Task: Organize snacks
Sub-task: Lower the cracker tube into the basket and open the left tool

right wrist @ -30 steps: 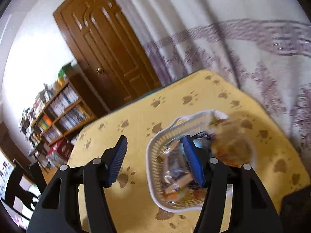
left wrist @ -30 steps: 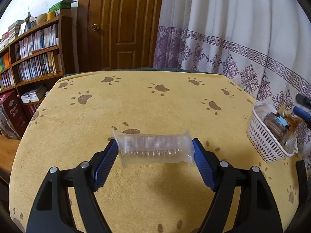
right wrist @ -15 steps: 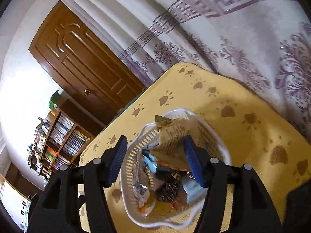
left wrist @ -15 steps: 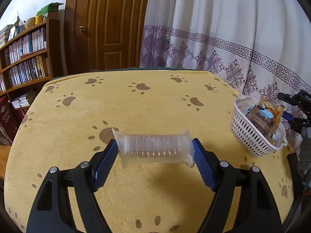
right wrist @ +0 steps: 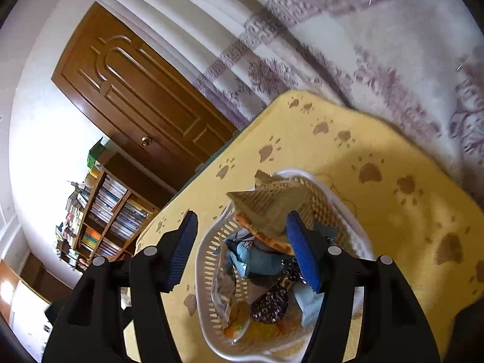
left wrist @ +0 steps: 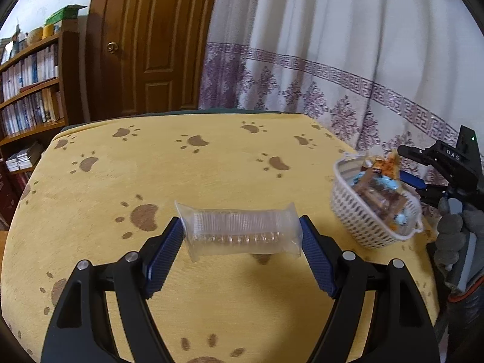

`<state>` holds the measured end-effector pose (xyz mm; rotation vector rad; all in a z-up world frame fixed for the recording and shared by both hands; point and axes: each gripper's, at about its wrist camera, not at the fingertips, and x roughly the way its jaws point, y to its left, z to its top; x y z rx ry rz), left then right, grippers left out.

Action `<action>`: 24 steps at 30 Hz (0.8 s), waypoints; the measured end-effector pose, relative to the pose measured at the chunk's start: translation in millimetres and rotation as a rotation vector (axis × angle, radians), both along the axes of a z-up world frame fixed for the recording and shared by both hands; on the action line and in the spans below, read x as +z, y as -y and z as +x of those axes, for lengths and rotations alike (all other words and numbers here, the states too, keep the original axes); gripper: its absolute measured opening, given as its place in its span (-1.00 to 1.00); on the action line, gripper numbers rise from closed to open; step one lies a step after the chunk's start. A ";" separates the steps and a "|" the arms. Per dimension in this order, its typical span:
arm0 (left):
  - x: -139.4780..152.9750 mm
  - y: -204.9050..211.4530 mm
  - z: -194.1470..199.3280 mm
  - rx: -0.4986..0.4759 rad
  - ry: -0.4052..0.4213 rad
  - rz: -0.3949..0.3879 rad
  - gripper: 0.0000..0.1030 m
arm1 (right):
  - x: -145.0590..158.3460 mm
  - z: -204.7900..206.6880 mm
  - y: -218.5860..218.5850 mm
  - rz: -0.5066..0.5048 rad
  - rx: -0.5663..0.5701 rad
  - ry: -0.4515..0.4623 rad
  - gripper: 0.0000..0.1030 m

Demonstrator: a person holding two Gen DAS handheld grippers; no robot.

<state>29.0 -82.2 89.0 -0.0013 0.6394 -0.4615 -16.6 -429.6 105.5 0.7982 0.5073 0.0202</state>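
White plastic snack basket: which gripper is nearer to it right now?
Right. The right gripper hangs directly over the white plastic snack basket; the left gripper holds a clear wrapped snack pack apart from it.

A clear ridged snack packet (left wrist: pixel 242 232) sat crosswise, clamped between the left tool's (left wrist: pixel 242 252) pads. A white slotted basket (right wrist: pixel 211 275), heaped with wrapped snacks (right wrist: pixel 257 260), lay under the right tool (right wrist: pixel 242 251).

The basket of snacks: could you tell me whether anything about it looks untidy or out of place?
Yes. The white basket is heaped; a tan packet sits tilted on top, poking above the rim rather than lying flat. One clear packet is outside it, held above the cloth in the left hand-held gripper. Nothing looks spilled or torn.
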 end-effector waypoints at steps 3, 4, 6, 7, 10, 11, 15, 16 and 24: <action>7.4 12.0 -5.9 -0.038 0.012 -0.006 0.49 | 12.0 -21.2 -7.0 -0.089 -0.033 0.034 0.25; 9.2 14.8 -7.7 -0.047 0.016 -0.009 0.49 | 15.0 -29.1 -9.9 -0.116 -0.045 0.046 0.26; 12.9 21.3 -11.0 -0.072 0.017 -0.020 0.49 | 17.6 -42.1 -14.4 -0.145 -0.064 0.063 0.32; 14.7 25.0 -12.9 -0.084 0.015 -0.026 0.49 | 18.1 -50.4 -16.2 -0.162 -0.077 0.071 0.32; 19.9 36.6 -16.0 -0.117 0.004 -0.046 0.49 | 17.0 -70.1 -19.4 -0.196 -0.110 0.087 0.35; 21.5 41.0 -17.0 -0.125 0.003 -0.046 0.49 | 15.7 -74.7 -18.7 -0.199 -0.121 0.090 0.39; 28.0 70.2 -23.8 -0.172 0.024 -0.012 0.49 | 9.3 -99.8 -9.8 -0.177 -0.181 0.102 0.41; 28.9 78.1 -26.2 -0.186 0.028 -0.003 0.49 | 6.6 -106.1 -6.4 -0.162 -0.193 0.101 0.41; 28.9 155.0 -40.1 -0.332 0.059 0.064 0.49 | -1.3 -132.9 -5.2 -0.201 -0.230 0.094 0.41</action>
